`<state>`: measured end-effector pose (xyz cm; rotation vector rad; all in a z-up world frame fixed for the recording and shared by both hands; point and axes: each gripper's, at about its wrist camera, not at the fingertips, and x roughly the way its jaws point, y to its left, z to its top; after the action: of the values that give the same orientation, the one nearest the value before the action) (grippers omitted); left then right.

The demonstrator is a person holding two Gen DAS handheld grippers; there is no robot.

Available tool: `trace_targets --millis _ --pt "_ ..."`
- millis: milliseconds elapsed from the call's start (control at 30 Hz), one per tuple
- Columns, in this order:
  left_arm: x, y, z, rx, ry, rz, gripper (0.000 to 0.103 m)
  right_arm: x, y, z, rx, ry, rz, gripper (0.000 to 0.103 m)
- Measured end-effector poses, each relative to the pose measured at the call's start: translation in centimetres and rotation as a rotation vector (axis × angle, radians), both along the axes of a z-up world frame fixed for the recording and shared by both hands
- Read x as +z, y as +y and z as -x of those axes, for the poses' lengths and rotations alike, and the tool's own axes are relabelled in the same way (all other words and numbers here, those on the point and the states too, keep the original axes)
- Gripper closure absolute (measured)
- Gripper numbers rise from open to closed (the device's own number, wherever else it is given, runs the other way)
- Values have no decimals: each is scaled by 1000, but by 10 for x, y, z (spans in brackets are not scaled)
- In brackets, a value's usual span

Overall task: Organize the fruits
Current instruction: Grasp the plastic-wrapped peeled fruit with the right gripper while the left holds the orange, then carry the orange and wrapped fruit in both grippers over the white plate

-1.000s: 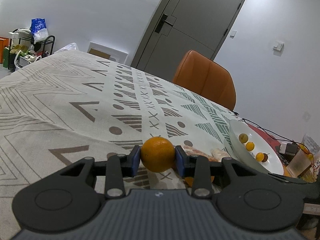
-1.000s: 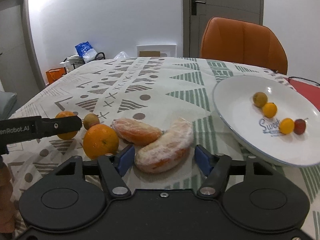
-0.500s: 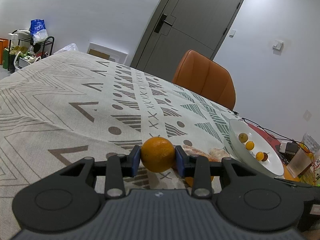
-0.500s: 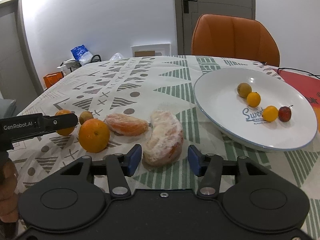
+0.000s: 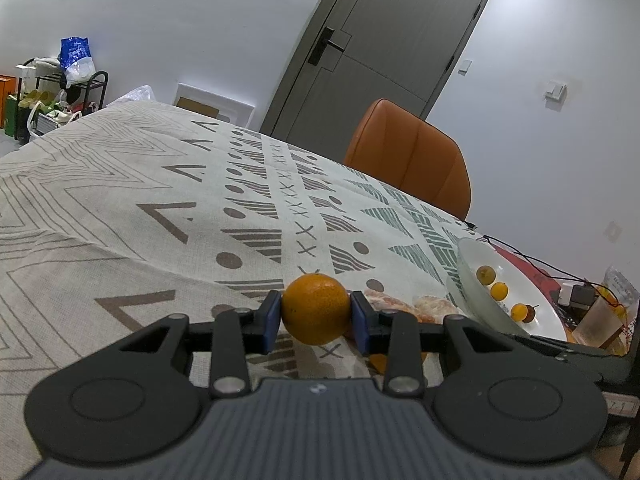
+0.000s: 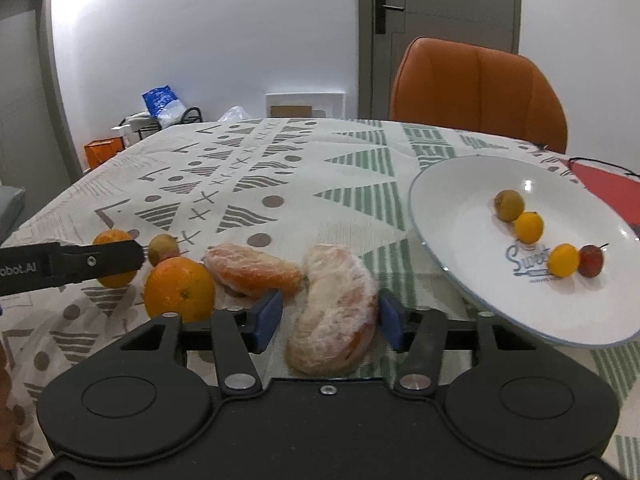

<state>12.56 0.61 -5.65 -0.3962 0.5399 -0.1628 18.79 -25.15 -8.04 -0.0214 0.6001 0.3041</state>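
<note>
My left gripper (image 5: 316, 316) is shut on an orange (image 5: 316, 308) and holds it just above the patterned tablecloth; it also shows in the right wrist view (image 6: 112, 258) at the far left. My right gripper (image 6: 329, 316) is open, its blue pads on either side of a peeled citrus segment (image 6: 334, 312) lying on the cloth. A second peeled segment (image 6: 252, 270), a whole orange (image 6: 179, 288) and a small brownish fruit (image 6: 162, 246) lie to its left. A white plate (image 6: 460, 216) at the right holds several small fruits (image 6: 528, 227).
An orange chair (image 6: 476, 92) stands behind the table's far edge. A red mat with cables (image 6: 600, 184) lies right of the plate. A plastic cup and chargers (image 5: 596, 316) sit at the right edge. A rack with bags (image 5: 60, 92) stands by the wall.
My right gripper has shifted and its jaws have narrowed around the peeled segment, which now lies lengthwise between them. My left gripper still holds the orange, almost unmoved.
</note>
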Motion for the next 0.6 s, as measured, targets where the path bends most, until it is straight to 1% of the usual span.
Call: trace_targets --millis 200,433,600 --pt "4 -8 1 -5 1 -37 67 4 -14 9 12 2 -51 65" --pt "18 -21 5 -13 -24 -64 67 20 -34 23 13 -49 -116 65" --pt "29 -37 5 -38 -50 -86 67 28 -48 26 -10 -81 -149 65"
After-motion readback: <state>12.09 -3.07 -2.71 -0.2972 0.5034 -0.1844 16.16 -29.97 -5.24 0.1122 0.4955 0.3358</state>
